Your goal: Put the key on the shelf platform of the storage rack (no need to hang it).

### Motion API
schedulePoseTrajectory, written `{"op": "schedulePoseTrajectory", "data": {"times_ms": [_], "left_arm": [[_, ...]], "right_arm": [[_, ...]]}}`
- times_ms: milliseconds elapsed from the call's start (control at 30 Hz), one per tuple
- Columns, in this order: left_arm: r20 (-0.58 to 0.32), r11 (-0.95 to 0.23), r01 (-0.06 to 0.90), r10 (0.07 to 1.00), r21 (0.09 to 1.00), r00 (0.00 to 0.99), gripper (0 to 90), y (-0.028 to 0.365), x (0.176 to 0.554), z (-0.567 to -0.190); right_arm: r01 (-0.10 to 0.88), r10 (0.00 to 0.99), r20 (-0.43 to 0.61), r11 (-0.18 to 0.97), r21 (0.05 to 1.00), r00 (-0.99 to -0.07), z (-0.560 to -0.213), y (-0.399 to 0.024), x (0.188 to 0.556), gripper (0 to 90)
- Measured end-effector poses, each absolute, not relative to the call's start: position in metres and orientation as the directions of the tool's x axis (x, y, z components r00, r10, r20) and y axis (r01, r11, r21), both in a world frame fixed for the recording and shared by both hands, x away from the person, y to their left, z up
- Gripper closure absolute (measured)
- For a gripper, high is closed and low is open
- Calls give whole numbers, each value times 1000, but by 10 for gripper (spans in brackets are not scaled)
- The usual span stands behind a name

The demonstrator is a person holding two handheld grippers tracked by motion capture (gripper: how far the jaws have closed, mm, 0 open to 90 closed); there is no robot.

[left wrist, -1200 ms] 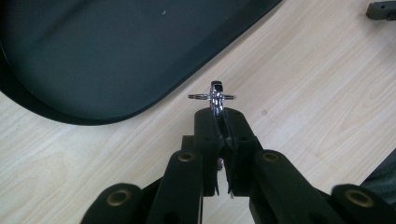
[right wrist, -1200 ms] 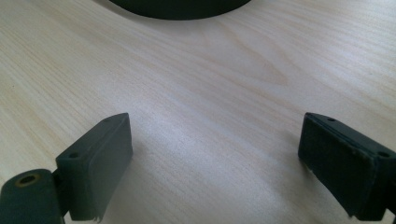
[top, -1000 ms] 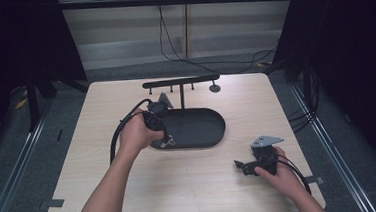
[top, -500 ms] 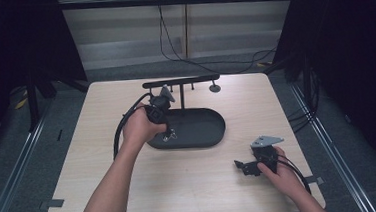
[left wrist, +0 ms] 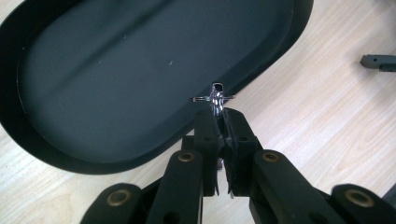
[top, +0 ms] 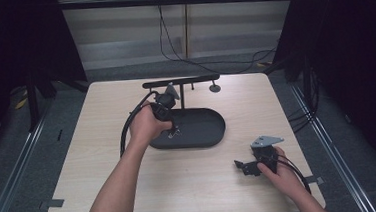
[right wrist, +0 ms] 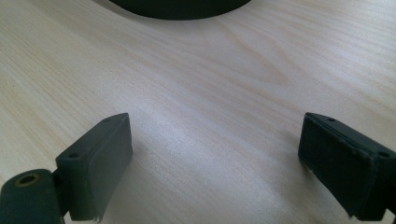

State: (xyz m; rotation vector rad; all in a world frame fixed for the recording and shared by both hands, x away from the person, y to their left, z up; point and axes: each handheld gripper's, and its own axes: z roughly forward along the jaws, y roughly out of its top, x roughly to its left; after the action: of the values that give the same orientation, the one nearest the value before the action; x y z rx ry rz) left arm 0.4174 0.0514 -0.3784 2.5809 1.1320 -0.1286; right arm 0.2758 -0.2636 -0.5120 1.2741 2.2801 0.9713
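We are pinching a small metal piece [left wrist: 215, 99] in the left gripper [left wrist: 218, 116] above the tray [left wrist: 93, 70] at frame centre, probably carrying it toward the stand [top: 182, 81]; the right gripper [right wrist: 215, 163] is resting spread at lower right.

Tray [top: 205, 135] mid-table [top: 107, 192], stand [top: 182, 81] behind

Bare table [top: 196, 185] lies open between the hands; black tray [top: 207, 129] and stand [top: 182, 81] block the middle.
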Motion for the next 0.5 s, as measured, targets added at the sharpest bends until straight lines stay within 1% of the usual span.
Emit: {"op": "schedulePoseTrajectory", "data": {"times_ms": [300, 500], "left_arm": [[-192, -639, 723, 700, 262, 688, 853, 43, 423, -381], [-200, -634, 727, 701, 264, 685, 853, 40, 425, -384]], "right_arm": [[605, 847, 25, 359, 711, -532, -512, -263, 276, 93], [605, 847, 26, 358, 711, -532, -512, -263, 276, 93]]}}
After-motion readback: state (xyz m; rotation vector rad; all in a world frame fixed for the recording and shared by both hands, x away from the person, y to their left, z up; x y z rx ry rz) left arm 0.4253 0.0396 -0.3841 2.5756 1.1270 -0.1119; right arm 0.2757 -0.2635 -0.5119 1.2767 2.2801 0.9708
